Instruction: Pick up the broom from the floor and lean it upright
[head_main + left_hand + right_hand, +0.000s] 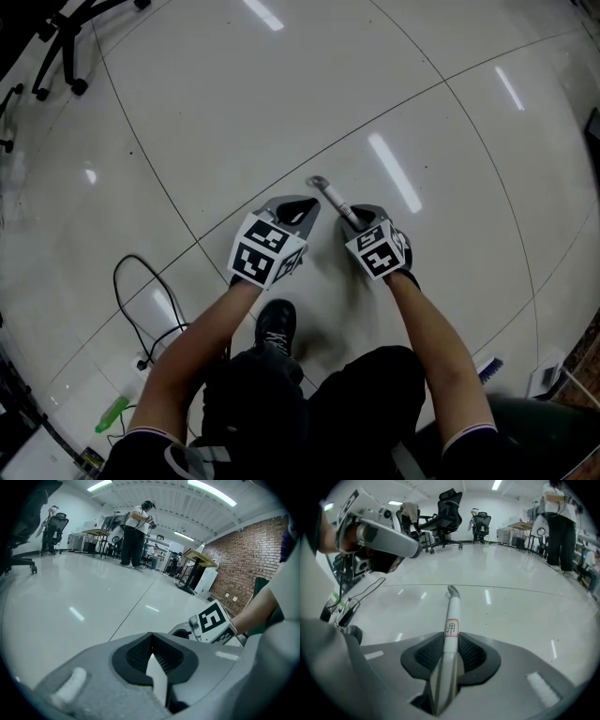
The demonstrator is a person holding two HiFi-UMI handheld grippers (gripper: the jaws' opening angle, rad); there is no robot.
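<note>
Gripping the broom handle (451, 616): the right gripper (451, 644) has both ribbed pads closed on the pale shaft, with a red-bordered label (450, 629) just ahead of the pads. The handle's hooked tip (319, 183) points away from the person, low over the floor (281, 94); can't tell if it touches. The left gripper (153, 637) sits just beside the right one, tips together, nothing between them.

The surface is glossy pale tile with thin dark seams, mirroring the ceiling strip lights. A black cable (127, 281) loops on it at the person's left, and a black shoe (277, 326) is planted behind the grippers. A blue piece (489, 368) lies past the right forearm, in line with the handle; can't confirm it's the brush end.

The room has office chairs (449, 508), desks (199, 557), a brick wall (243, 559), and a standing person (133, 536) well away.
</note>
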